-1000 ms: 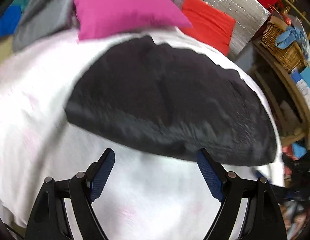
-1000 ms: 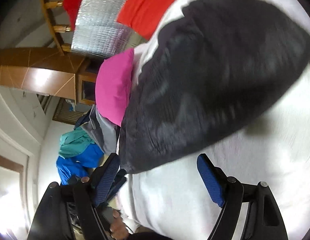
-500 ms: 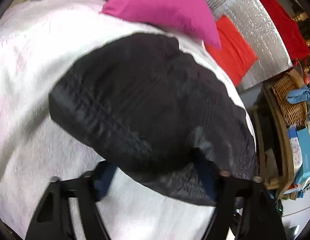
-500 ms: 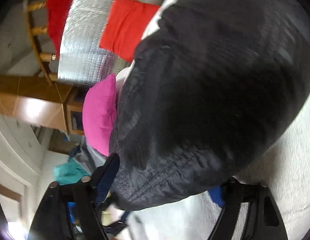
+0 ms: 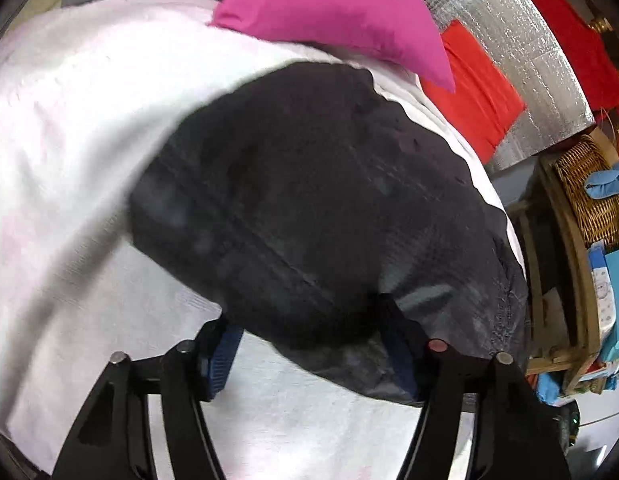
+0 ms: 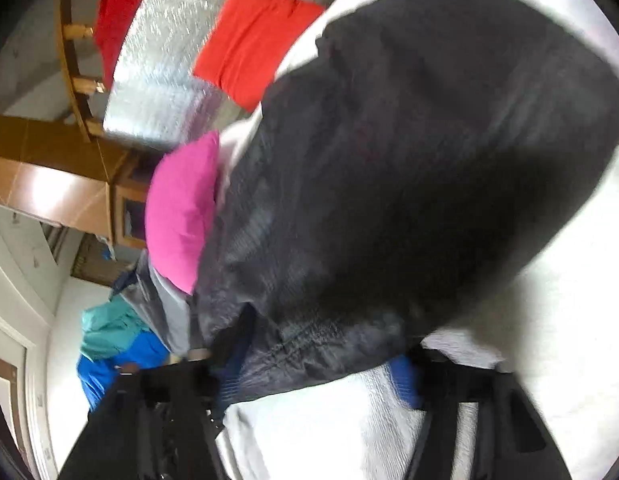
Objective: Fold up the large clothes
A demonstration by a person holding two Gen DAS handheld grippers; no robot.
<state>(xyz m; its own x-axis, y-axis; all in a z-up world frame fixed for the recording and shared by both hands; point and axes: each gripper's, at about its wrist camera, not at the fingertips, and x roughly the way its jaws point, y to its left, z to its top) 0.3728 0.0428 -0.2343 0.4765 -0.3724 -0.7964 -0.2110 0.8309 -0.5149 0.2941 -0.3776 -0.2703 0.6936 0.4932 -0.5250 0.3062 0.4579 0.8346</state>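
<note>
A large black garment (image 5: 309, 208) lies folded on a white bed sheet (image 5: 69, 128); it also fills the right wrist view (image 6: 409, 168). My left gripper (image 5: 309, 344) is open, its blue-padded jaws wide apart on either side of the garment's near edge, which drapes over the fingers. My right gripper (image 6: 321, 368) is also open, its jaws straddling the garment's near edge at another side. The tips of both grippers are partly hidden under the cloth.
A pink pillow (image 5: 333, 12) and a red pillow (image 5: 477, 88) lie at the head of the bed before a silver foil panel (image 5: 521, 40). A wicker basket (image 5: 589, 192) and shelves stand at right. Grey and blue clothes (image 6: 121, 344) are piled beyond the bed.
Both grippers have moved forward from bare sheet to the garment's edge, and the cloth now lies between and over their open fingers. The views are still blurred by motion.
</note>
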